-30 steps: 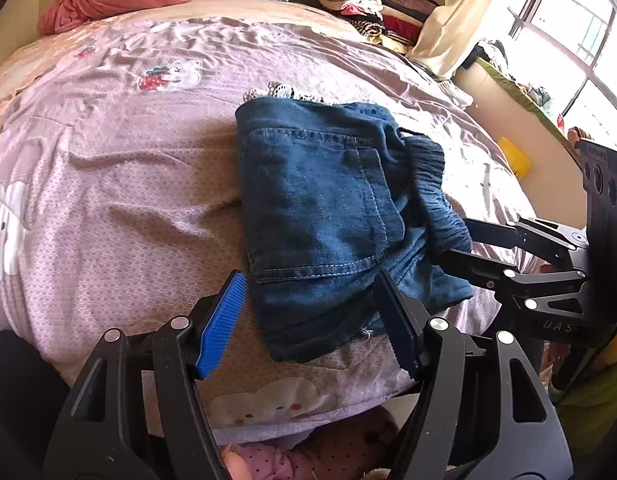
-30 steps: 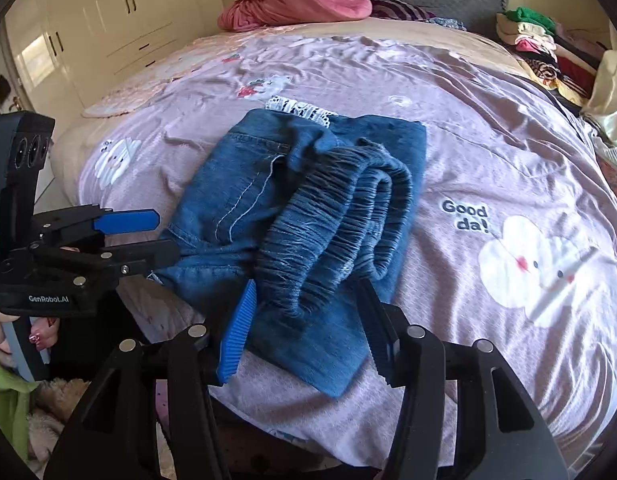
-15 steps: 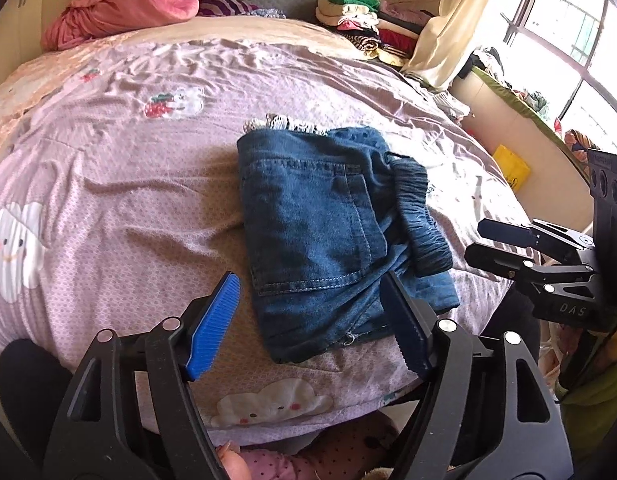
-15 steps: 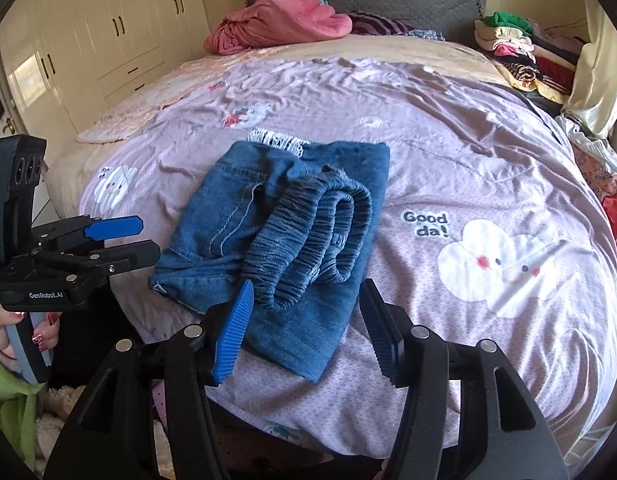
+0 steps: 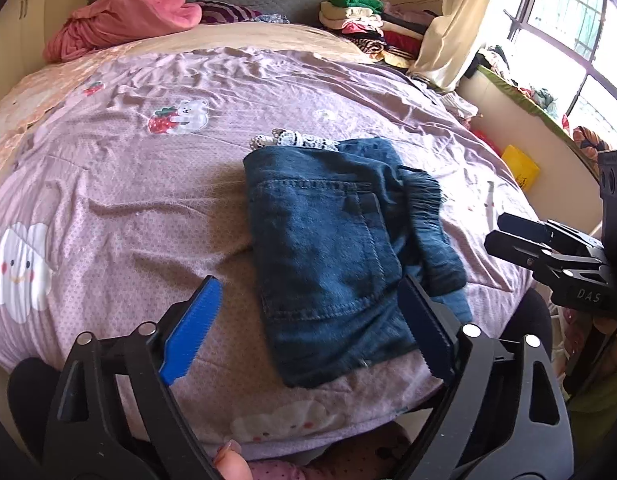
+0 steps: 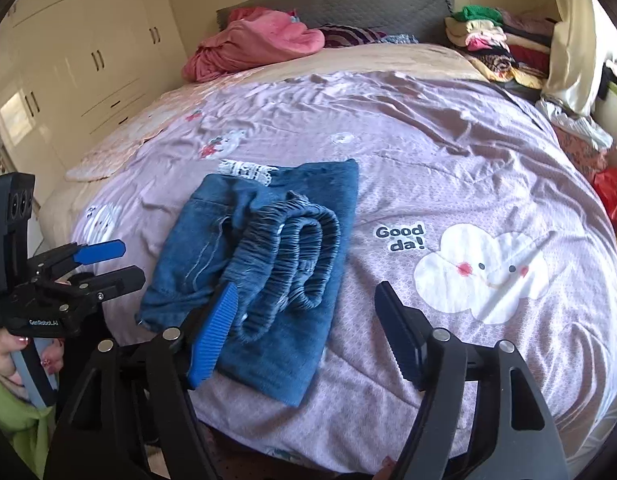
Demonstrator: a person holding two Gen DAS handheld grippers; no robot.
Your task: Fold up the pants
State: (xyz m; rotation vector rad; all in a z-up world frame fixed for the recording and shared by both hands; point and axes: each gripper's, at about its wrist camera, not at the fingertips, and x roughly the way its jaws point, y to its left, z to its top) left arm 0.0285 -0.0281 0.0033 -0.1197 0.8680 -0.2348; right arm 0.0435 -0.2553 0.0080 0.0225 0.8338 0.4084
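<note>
Although the pants (image 5: 332, 256) already lie as a compact denim bundle near the foot edge of the bed (image 5: 120, 208), we judge the fold loose enough to fail. Their elastic waistband (image 6: 284, 256) sits bunched in a thick coil on top of the flat layer, not tucked under anything, and a strip of white lace (image 6: 248, 170) pokes out from beneath the far edge. If we catch only that coil, it may spring open and drag the upper layer off the lower one. The near corner of the bundle lies close to the mattress edge, so a careless nudge could slide it toward the floor.

Our left gripper (image 5: 308, 340) hangs wide and empty just short of the near hem, touching nothing. Our right gripper (image 6: 304, 332) is likewise wide and empty, its blue pad (image 6: 212, 336) over the near side of the bundle; whether it touches the cloth we cannot tell. Closing there would likely pinch one layer alone and peel it.

The purple quilt (image 6: 448, 168) is wrinkled and soft, so pressing down may crease the denim unevenly.
</note>
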